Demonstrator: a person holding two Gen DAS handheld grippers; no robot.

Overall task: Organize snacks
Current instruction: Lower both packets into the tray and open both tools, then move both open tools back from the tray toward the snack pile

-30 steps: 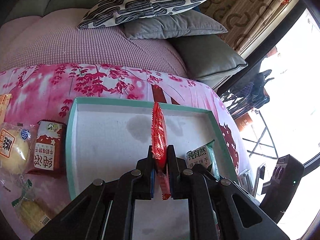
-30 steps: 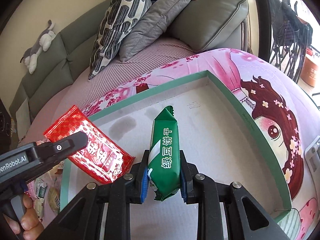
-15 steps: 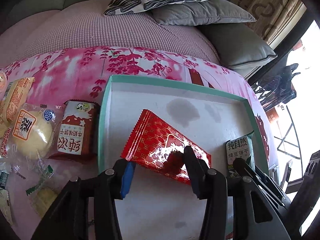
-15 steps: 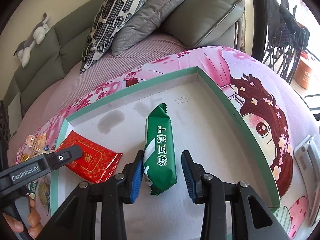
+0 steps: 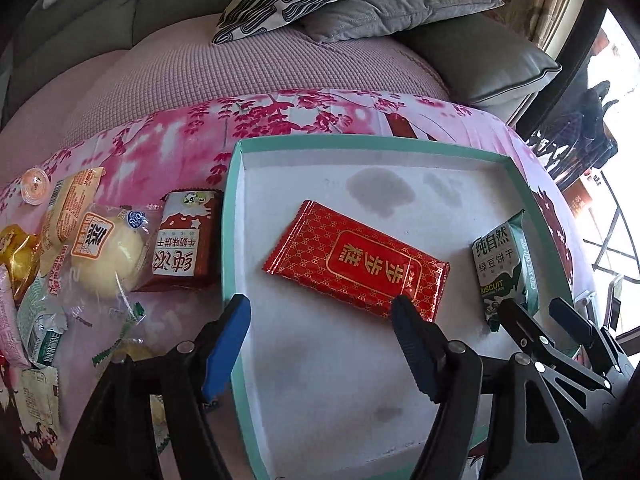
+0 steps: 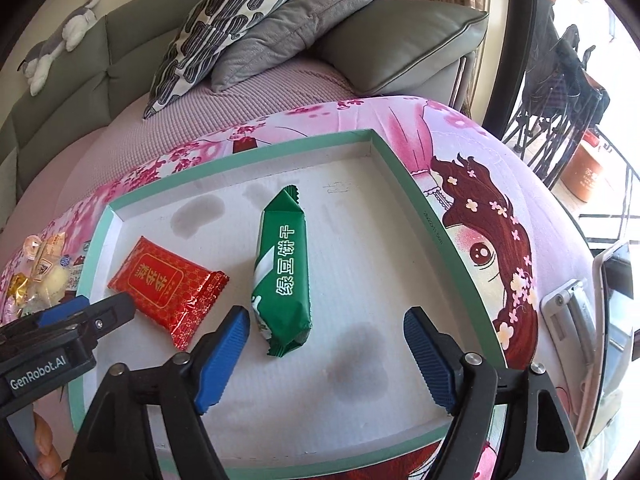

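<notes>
A sofa (image 5: pixel 280 80) with cushions (image 6: pixel 288 28) stands behind a pink counter (image 5: pixel 160 152). On it lies a teal-rimmed tray (image 5: pixel 230 216). Flat in the tray are a red packet (image 5: pixel 352 260) and a green packet (image 6: pixel 284 272), apart from each other. The left tool (image 5: pixel 320 312) is opening, released; the red packet lies just ahead of it, its near corner at the right fingertip (image 5: pixel 404 308). The right tool (image 6: pixel 328 320) is opening too, the green packet's near end loose between the jaws. More snacks (image 5: pixel 108 252) lie left of the tray.
</notes>
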